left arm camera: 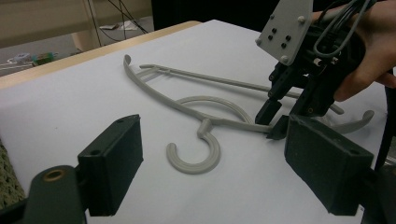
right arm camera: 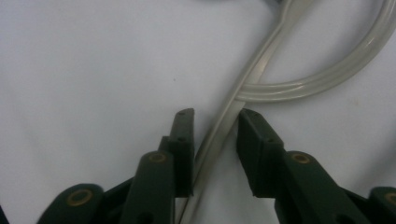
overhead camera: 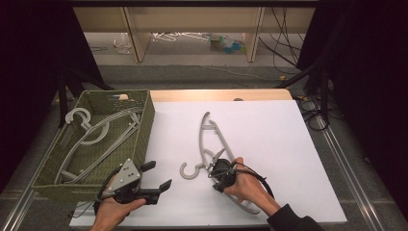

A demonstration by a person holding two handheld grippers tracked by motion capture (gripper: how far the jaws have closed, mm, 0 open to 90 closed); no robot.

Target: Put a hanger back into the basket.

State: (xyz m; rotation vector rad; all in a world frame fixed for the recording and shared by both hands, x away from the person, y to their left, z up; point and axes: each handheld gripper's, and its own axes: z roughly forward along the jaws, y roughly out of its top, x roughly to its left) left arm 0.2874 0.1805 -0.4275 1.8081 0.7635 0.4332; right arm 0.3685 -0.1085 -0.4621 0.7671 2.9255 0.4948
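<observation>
Clearly, the work in hand: picking up the loose hanger from the sheet.
Thing: a grey moulded-plastic clothes hanger (overhead camera: pixel 215 144) with a round hook, 2 curved shoulder arms and a straight lower bar.
Place: it lies flat on the white sheet covering the table (overhead camera: pixel 284 144), right of the olive-green woven basket (overhead camera: pixel 144 126), its hook pointing toward the person's left.
Basket contents: more grey plastic hangers (overhead camera: pixel 94 137) of the same make, resting loosely against each other inside.
Right gripper (right arm camera: pixel 214 128): lowered onto the hanger just behind the hook; its 2 black jaws straddle the thin shoulder arm with a little daylight on each side, so narrowly parted and not yet clamped.
Left gripper (overhead camera: pixel 155 177): held off the sheet near the basket's front corner, jaws spread wide, holding nothing, aimed toward the hook (left arm camera: pixel 194 154).
Weight: likely very light, 1 gripper should carry it.
Stiffness: probably rigid with some spring in the thin arms; a hard pinch may flex the rib.
Surface: smooth plastic that looks slippery, so it could swivel between flat pads.
Balance: held near the hook, the long arms would likely hang and swing.
Best hold: the thicker neck where hook and shoulder arms meet, jaws square across the rib.
Risk: the hook could catch on the basket rim or snag the other hangers.
</observation>
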